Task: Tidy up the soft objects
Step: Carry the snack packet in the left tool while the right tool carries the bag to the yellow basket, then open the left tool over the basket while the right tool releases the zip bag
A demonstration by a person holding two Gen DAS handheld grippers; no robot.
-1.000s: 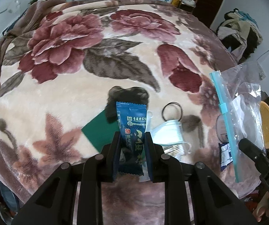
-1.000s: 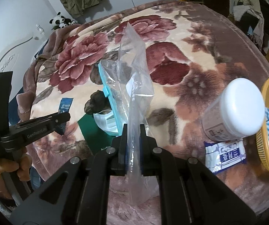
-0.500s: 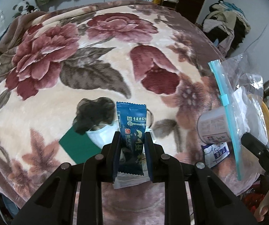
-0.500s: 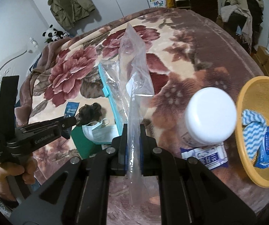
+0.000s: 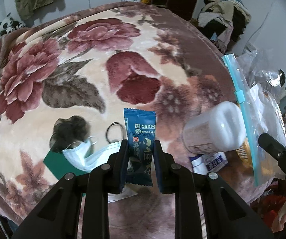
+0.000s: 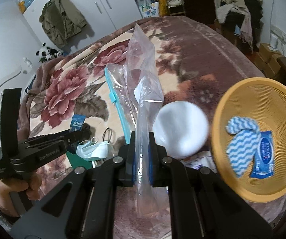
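Task partly done, by the look of it: the yellow basket point(image 6: 262, 189) at 3 o'clock in the right wrist view already holds a blue-and-white wavy cloth point(image 6: 240, 139) and a blue wipes pack point(image 6: 263, 155). The left gripper point(image 5: 140, 151) is clamped on a dark blue sachet point(image 5: 140, 131), held upright off the blanket point(image 5: 83, 79). The right gripper point(image 6: 142, 155) is pinched fully shut on a clear zip bag point(image 6: 143, 91) with a teal seal strip, which stands up from the jaws. Left on the blanket at about 8 o'clock of the left wrist view — a face mask point(image 5: 83, 155), a dark scrunchie point(image 5: 69, 131), a thin black hair ring point(image 5: 114, 132) and a green card point(image 5: 59, 163) under the mask. A white-lidded jar point(image 5: 216, 131) stands at 3 o'clock, a white sachet point(image 5: 210, 161) just below it; whether the bag's mouth is open I cannot tell from either view. Room: the blanket from 10 to 1 o'clock is bare and wide. The crowded side is 3 o'clock — jar, bag and basket sit close together, and the basket seems to lie at the bed's edge.
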